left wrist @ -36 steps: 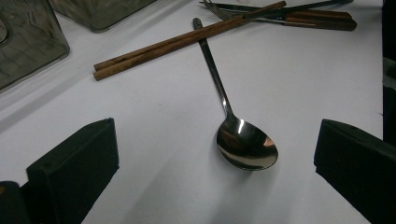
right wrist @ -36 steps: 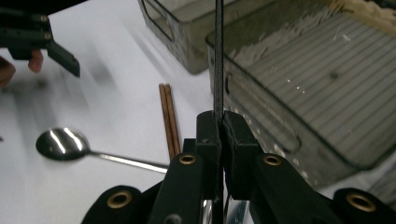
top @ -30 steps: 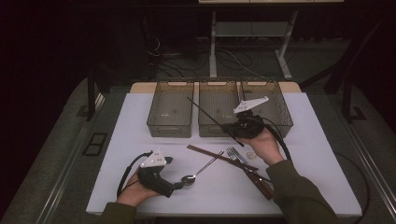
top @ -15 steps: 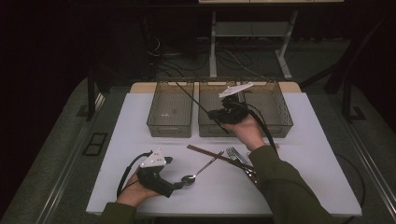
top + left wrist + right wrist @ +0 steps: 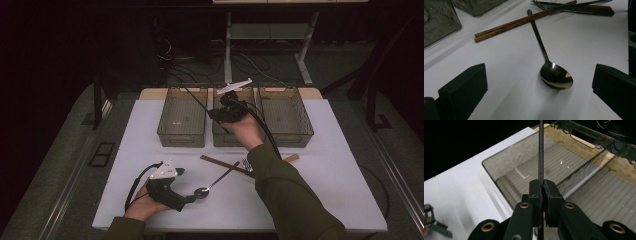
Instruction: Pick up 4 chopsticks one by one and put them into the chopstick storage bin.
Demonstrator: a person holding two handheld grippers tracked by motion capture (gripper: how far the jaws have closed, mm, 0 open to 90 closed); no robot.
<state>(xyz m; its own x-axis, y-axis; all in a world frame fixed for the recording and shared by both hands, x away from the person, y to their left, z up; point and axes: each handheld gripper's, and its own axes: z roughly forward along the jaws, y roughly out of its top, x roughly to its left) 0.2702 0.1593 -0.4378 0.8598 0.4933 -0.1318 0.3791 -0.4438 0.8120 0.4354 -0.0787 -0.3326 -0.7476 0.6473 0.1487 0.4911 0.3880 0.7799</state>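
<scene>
My right gripper point(image 5: 218, 114) hangs over the clear bins, between the left bin point(image 5: 181, 134) and the middle bin point(image 5: 223, 139). It is shut on a thin black stick point(image 5: 196, 100) that slants up and left from the jaws. In the right gripper view the stick point(image 5: 540, 155) rises straight from the shut gripper point(image 5: 542, 191) above a ribbed bin floor point(image 5: 564, 157). My left gripper point(image 5: 192, 198) rests on the white table, open. A metal spoon point(image 5: 556, 76) lies between its pads point(image 5: 464, 91), its bowl toward me.
A third clear bin point(image 5: 286, 117) stands at the right of the row. Brown wooden chopsticks point(image 5: 524, 21) lie across the spoon's handle, with a fork point(image 5: 541, 3) and a dark-handled knife point(image 5: 594, 11) beyond. The white table point(image 5: 345, 165) has bare room left and right.
My right gripper has carried the black stick leftward, from over the right bin to over the middle and left bins. The left gripper and the spoon have stayed put.
</scene>
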